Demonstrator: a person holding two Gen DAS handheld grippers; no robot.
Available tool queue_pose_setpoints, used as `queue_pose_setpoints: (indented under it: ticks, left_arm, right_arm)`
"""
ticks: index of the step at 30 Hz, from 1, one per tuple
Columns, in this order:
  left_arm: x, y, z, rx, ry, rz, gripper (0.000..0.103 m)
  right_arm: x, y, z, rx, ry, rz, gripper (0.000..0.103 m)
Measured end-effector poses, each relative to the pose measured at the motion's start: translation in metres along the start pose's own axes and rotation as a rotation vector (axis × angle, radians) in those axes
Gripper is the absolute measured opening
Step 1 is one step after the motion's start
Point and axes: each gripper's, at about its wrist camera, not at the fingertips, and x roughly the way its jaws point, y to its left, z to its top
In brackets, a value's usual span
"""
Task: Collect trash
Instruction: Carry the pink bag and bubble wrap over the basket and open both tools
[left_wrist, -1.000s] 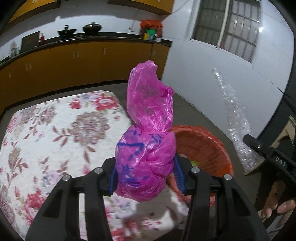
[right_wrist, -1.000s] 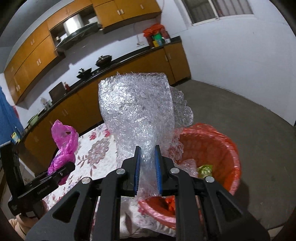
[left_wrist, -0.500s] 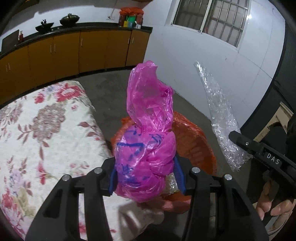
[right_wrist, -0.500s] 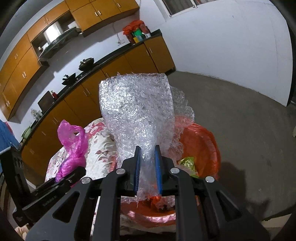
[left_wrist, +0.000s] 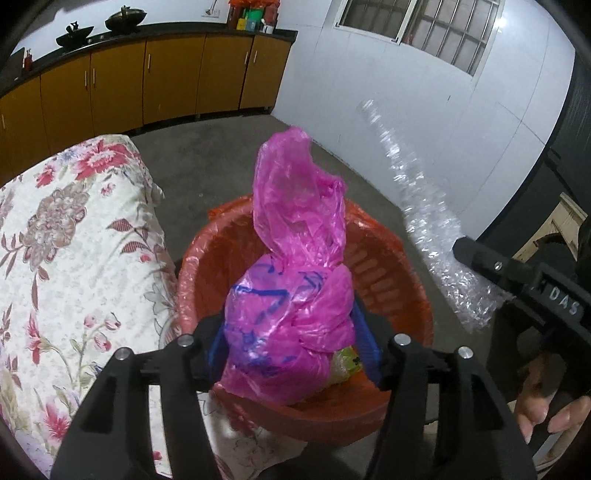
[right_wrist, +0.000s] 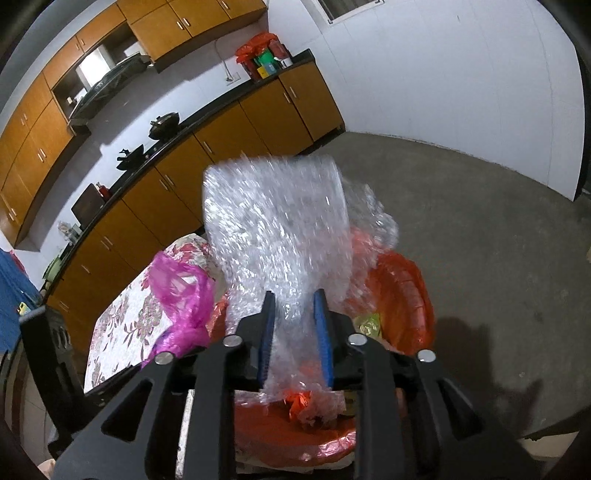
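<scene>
A knotted pink plastic bag (left_wrist: 291, 288) with blue print stands between the pads of my left gripper (left_wrist: 290, 326), right over the orange bin (left_wrist: 391, 266). The jaws are opening and a gap shows at the right pad. A sheet of bubble wrap (right_wrist: 277, 221) hangs blurred between the blue pads of my right gripper (right_wrist: 294, 295), whose jaws are also opening, above the same orange bin (right_wrist: 406, 280). In the left wrist view the bubble wrap (left_wrist: 432, 236) and the right gripper (left_wrist: 517, 273) sit at the right. The pink bag (right_wrist: 181, 291) shows left of the wrap.
The bin stands on a grey concrete floor (right_wrist: 480, 240), against a surface with a floral cloth (left_wrist: 74, 240). A yellow-green wrapper (right_wrist: 365, 323) lies inside the bin. Wooden cabinets (left_wrist: 118, 88) line the far wall. A person's hand (left_wrist: 546, 417) holds the right gripper.
Both grippers have moved forward and down over the orange bin. Both pairs of jaws have widened. The bubble wrap has gone blurry and loose between the right pads.
</scene>
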Motion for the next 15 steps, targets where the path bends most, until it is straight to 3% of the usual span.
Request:
queue_pose_setpoints:
  ticks: [3,11,15]
  left_arm:
    - [0.004,0.005,-0.004,-0.008,0.015,0.01,0.064]
    - [-0.009,0.014,-0.014,-0.027,0.002,0.04,0.068]
    - [-0.035,0.016,-0.019,-0.016,-0.063,0.083,0.076]
  right_arm:
    - [0.0,-0.003,-0.003,0.005,0.004,-0.001,0.04]
    - [-0.015,-0.01,-0.006,0.0,-0.015,-0.025,0.048]
    - [-0.035,-0.002,-0.009,-0.05,-0.063,-0.057,0.065]
